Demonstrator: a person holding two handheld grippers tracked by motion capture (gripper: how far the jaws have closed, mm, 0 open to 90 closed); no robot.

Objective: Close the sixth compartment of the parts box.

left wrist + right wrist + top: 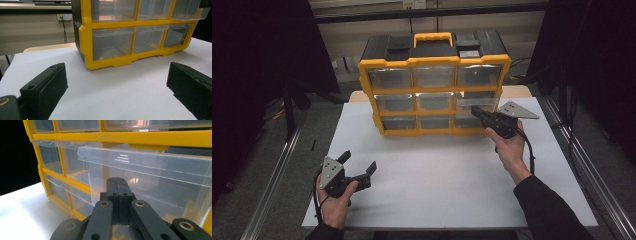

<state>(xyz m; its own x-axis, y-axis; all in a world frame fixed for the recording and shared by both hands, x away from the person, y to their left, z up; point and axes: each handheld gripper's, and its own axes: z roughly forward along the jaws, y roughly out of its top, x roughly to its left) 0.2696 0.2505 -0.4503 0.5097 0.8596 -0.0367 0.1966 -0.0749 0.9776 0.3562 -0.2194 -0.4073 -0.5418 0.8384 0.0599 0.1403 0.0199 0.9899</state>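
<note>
Pressed together, the right gripper [117, 182] meets the clear front of the pulled-out drawer [150, 170] in the middle row, right column of the yellow organizer [434, 62]; whether anything is pinched between them is hard to tell. Spread wide, the left gripper [359, 162] rests near the white table [437, 170] edge, well apart.
</note>
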